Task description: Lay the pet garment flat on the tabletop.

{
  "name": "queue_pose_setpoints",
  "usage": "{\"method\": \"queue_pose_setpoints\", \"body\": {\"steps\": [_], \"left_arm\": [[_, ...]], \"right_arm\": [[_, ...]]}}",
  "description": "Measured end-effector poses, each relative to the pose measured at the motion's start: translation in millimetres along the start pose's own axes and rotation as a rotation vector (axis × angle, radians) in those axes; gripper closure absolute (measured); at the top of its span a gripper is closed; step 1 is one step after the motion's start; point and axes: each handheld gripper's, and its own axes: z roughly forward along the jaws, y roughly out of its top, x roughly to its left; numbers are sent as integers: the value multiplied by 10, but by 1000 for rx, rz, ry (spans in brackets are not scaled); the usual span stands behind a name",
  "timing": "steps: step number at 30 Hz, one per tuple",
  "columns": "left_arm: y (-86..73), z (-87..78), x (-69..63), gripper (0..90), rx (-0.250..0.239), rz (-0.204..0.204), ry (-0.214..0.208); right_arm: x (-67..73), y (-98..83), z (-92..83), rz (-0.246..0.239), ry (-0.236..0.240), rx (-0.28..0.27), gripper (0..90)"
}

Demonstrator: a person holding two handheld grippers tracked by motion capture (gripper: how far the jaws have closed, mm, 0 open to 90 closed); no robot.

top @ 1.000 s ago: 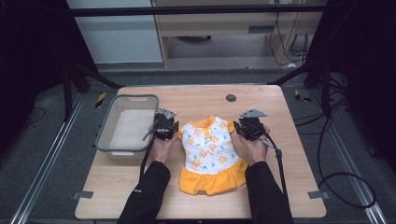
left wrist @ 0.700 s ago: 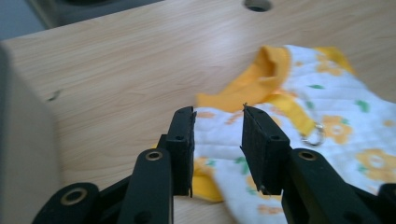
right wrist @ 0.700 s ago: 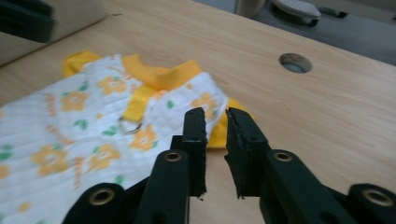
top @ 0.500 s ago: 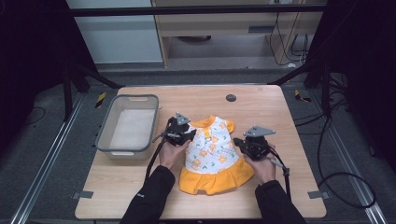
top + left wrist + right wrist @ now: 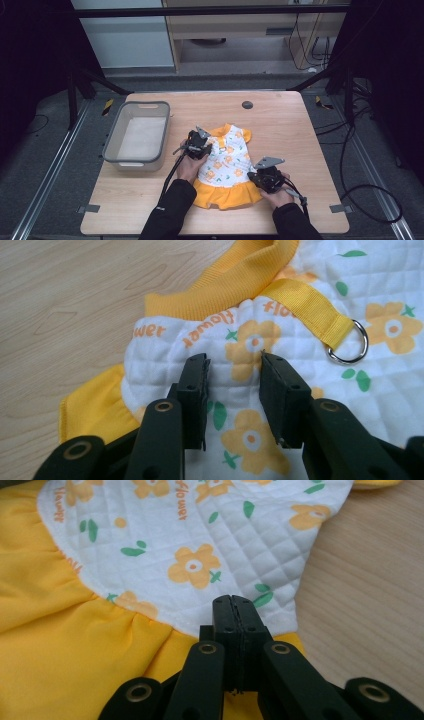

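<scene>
2 hand-held grippers: left (image 5: 232,385) jaws apart over dress (image 5: 226,165) top; right (image 5: 233,611) pinched closed at hem edge.
Dress: flat, mid-surface (image 5: 280,115), right of bin (image 5: 112,142).
Progress: early, dress unfolded, bin empty.

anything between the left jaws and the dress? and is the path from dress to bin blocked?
Nothing visible. The left gripper hangs open right over the dress, bare quilted fabric between its jaws. Between the dress and the bin lies bare table, apart from the person's own left hand and gripper.
</scene>
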Motion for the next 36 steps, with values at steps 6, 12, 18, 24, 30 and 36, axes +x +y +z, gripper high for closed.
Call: {"method": "queue_pose_setpoints", "body": {"steps": [6,12,18,24,30,36], "left_arm": [[13,22,-53,638,-4,24,9],[21,-8,-21,616,-6,10,-42],[29,-338,63,568,-58,0,-108],[-134,-693,-52,650,-52,59,-192],[-302,-682,-211,687,9,128,-191],[-406,-577,-200,695,62,155,-180]], "right_arm": [[106,-85,-82,35,35,2,900],[137,-79,-79,43,41,6,898],[117,16,-114,25,38,-52,887],[-6,230,-40,34,21,-103,900],[-124,338,144,40,-31,-103,900],[-181,252,293,37,-57,-26,900]]}}
